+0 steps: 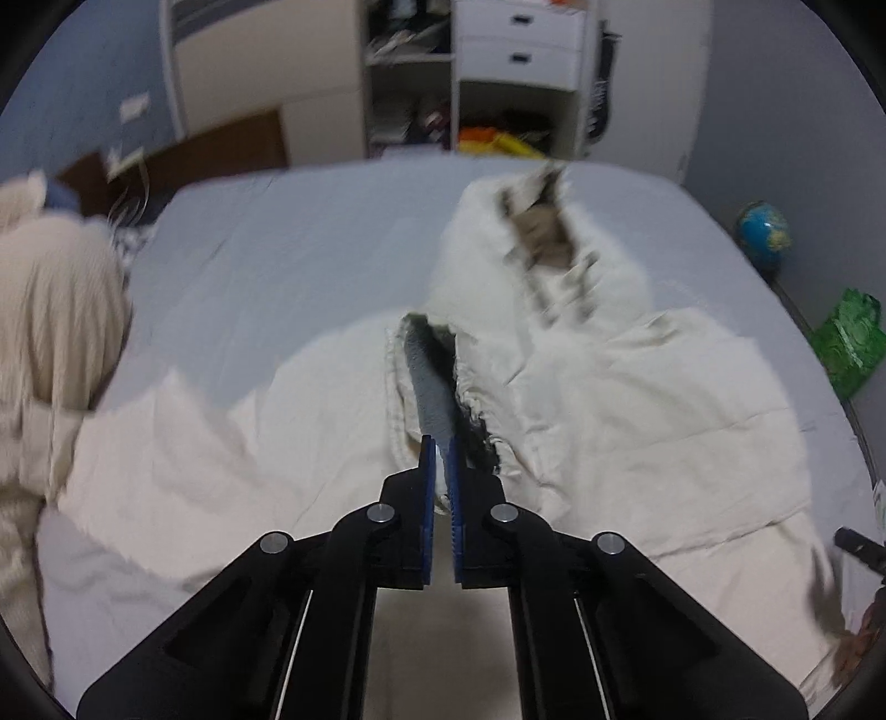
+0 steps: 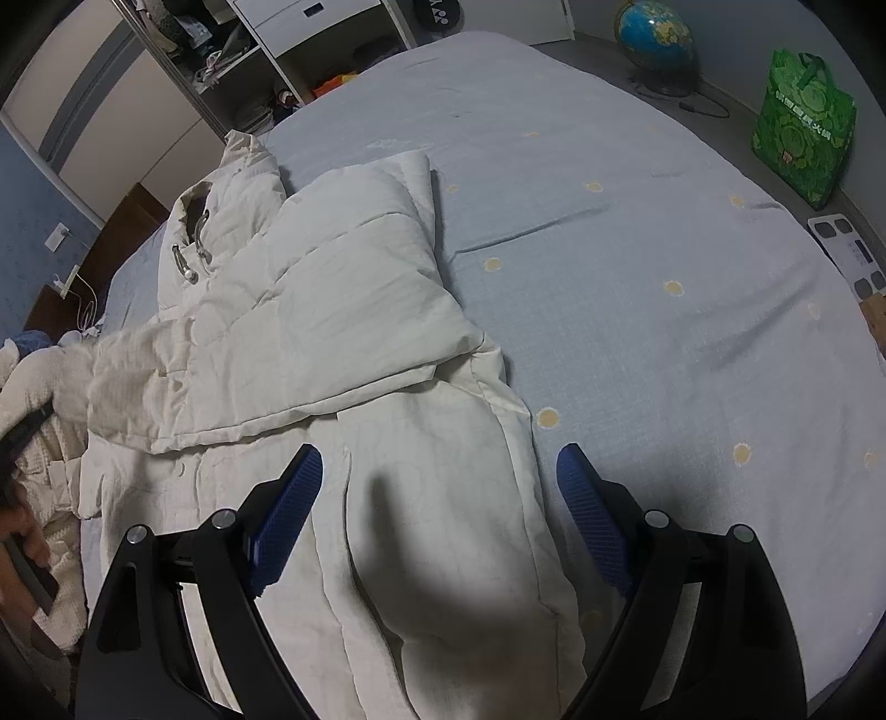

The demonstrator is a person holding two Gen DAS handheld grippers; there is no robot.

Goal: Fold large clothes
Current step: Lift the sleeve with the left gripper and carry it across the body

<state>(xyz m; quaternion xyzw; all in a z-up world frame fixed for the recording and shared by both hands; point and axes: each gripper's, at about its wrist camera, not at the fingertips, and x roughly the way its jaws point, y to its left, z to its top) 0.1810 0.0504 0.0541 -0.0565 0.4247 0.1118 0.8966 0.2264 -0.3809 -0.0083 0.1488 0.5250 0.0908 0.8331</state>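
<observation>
The left claw is clamped on the white coat's cuff; the right claw hangs wide open, empty, over the bed.

One of nearly everything on and around the bed.

One cream quilted puffer coat on one pale blue bed sheet; one blue desk globe, one green patterned carrier bag, one white bathroom scale. Two white drawer fronts stacked in the shelving. Two black, blue-padded grippers: left gripper, right gripper.
</observation>
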